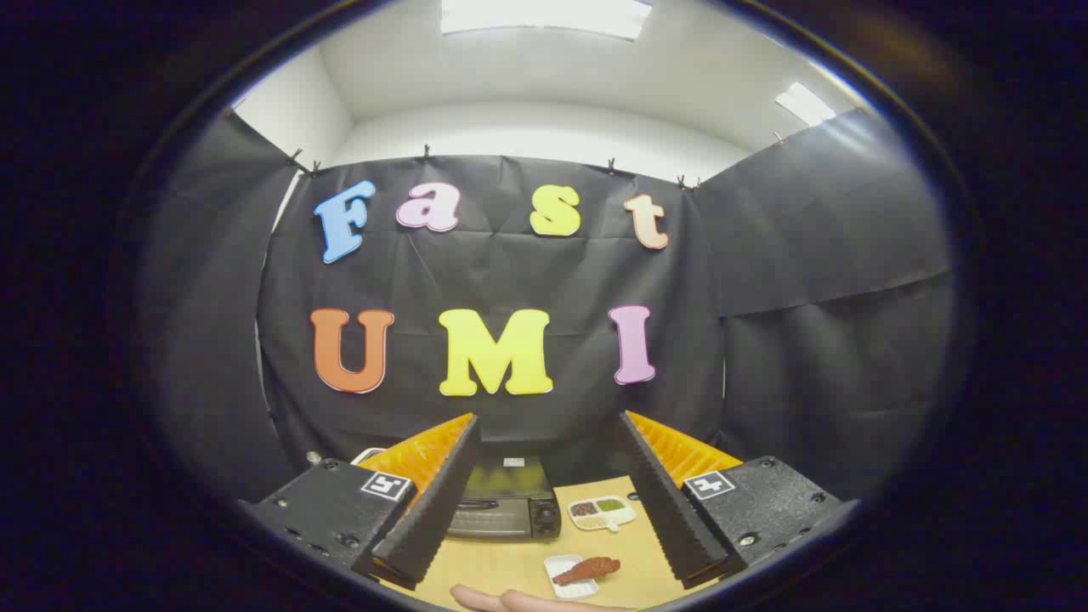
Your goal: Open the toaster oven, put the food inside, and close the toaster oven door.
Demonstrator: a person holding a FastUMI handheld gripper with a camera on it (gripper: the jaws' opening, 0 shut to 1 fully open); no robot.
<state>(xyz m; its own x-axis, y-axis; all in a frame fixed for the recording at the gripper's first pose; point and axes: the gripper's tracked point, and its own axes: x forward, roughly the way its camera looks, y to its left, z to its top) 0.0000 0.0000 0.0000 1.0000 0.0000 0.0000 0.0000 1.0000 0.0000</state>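
Note:
A black toaster oven [508, 503] stands on the wooden table [501, 565] against the booth's wall, its door closed and its handle across the front. A reddish-brown piece of food [588, 569] lies on a small white tray [568, 578] in front of the oven and to its right. My gripper [549, 425] is held high above the table and well back from the oven, open, with nothing between its fingers. The oven and the food appear far below, between the two fingers.
A white divided dish [603, 512] with brown and green contents sits right of the oven. A person's hand [510, 601] rests at the table's near edge. A white object [367, 456] peeks out behind the left finger.

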